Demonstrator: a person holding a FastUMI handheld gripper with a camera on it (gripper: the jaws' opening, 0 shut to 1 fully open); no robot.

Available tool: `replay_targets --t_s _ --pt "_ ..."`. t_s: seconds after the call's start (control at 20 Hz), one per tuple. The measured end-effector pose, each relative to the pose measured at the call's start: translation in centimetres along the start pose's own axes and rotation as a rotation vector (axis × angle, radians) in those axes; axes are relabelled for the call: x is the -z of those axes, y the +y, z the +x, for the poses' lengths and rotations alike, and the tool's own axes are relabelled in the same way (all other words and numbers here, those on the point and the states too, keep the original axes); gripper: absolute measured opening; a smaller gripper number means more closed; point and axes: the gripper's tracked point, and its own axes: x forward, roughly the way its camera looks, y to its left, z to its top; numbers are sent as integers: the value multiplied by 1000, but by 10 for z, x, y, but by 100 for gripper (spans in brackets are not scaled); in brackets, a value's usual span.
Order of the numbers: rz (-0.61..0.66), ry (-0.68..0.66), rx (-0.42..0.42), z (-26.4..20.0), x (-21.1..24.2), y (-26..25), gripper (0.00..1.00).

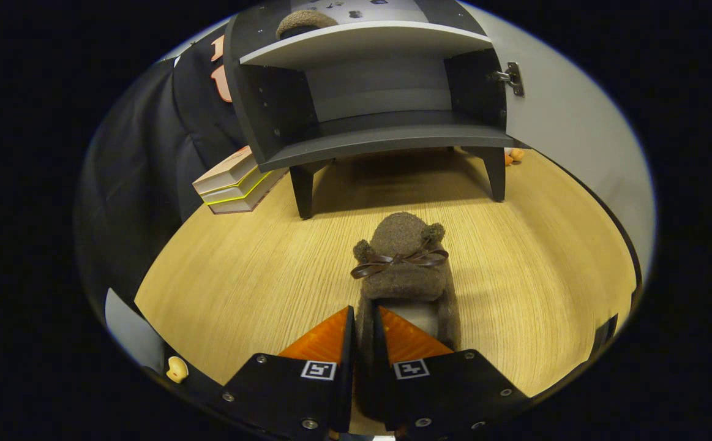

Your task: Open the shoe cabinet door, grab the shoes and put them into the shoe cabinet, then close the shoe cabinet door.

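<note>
- The dark grey shoe cabinet (386, 144) with short legs stands beyond the fingers, and its pale door (570, 141) is already swung open to the side.
- The gripper (363, 331) has its two fingers nearly closed, pinching one side wall of the fuzzy brown slipper with a shiny brown bow (403, 269).
- The slipper sits on the light wooden table (239, 275), just ahead of the fingers and well short of the cabinet.
- Its long way runs straight away from the fingers. The toe points at the cabinet, the heel sits by the fingers.
- Another fuzzy brown slipper (303, 21) lies on the upper shelf.
- Left to do, I think: lift this slipper into the cabinet, then shut the door.
</note>
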Motion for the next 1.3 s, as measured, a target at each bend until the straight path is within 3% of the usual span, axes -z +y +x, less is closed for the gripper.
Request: replay_targets --t_s 0.35,0.55,1.3 --pt "27 28 7 13 1 -2 11" --pt "-19 16 18 1 -9 -5 7" --pt "-46 -173 59 -112 -108 -7 7"
